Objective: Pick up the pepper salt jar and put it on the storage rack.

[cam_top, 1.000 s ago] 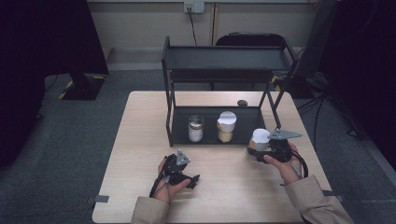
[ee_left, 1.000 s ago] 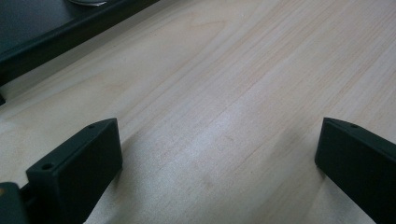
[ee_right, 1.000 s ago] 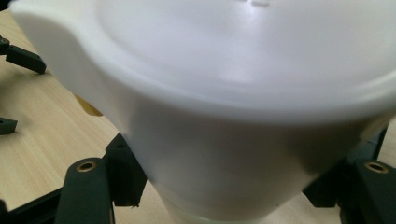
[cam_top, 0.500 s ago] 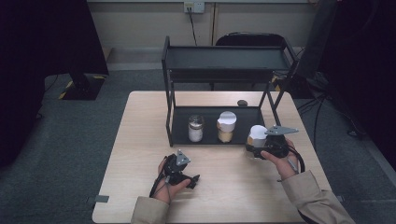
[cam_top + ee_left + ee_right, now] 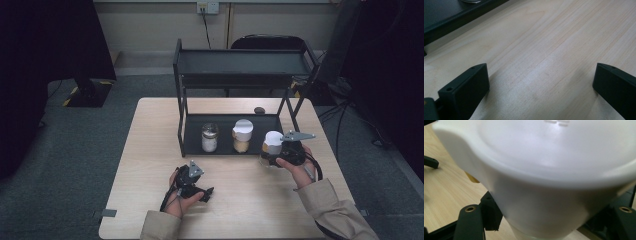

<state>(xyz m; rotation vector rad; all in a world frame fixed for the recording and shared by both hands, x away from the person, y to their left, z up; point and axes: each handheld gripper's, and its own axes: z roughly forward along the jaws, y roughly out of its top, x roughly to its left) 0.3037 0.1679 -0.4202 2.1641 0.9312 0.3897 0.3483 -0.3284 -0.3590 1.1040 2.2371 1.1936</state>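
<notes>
My right gripper (image 5: 270, 156) is shut on a white-lidded jar (image 5: 273, 145) with a yellowish fill, held at the right front corner of the black rack's lower shelf (image 5: 193, 148). In the right gripper view the jar's white lid (image 5: 554, 170) looms close between the jaws. On that shelf stand a glass jar with a metal lid (image 5: 209, 137) and a second white-lidded jar (image 5: 242, 135). My left gripper (image 5: 209, 192) rests low over the table near the front edge, open, with bare wood (image 5: 541, 72) between its jaws.
The two-tier black rack has an upper tray (image 5: 245, 64) over the shelf. A small dark object (image 5: 259, 110) lies on the table behind the rack. A chair (image 5: 267, 42) stands past the table's far edge.
My right gripper has carried the white-lidded jar slightly left and forward, closer to the shelf's right front corner. The left gripper has stayed still.
</notes>
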